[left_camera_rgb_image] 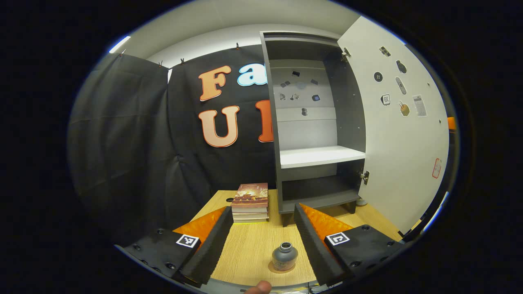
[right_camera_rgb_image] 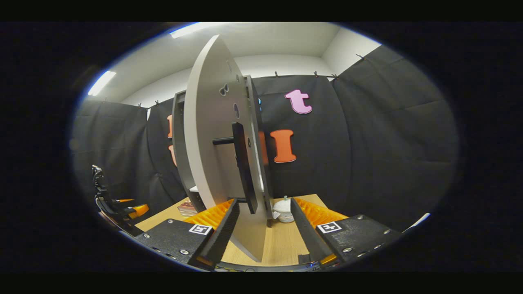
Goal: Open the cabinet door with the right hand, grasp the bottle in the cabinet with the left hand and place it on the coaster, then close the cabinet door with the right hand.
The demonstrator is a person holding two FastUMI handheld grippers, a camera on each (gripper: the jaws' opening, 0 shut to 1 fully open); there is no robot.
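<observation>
1. Bottle: a small grey, squat one with a round shoulder and a short neck, standing upright on a round brown coaster on the wooden counter, in front of the cabinet and outside it.
2. Left tongs are released, spread wide; the bottle sits low between the two fingers, and neither finger touches it. A fingertip of the holding hand shows at the bottom edge.
3. Right tongs are also spread; the edge of the cabinet door and its dark bar handle stand between the fingers, and no press on either is visible.
4. The door is swung wide open; small picture stickers dot its inner face and the cabinet's back panel, too small to read.
5. A white shelf crosses the cabinet's middle.
6. A stack of books lies just left of the cabinet; the cover's writing is illegible.
</observation>
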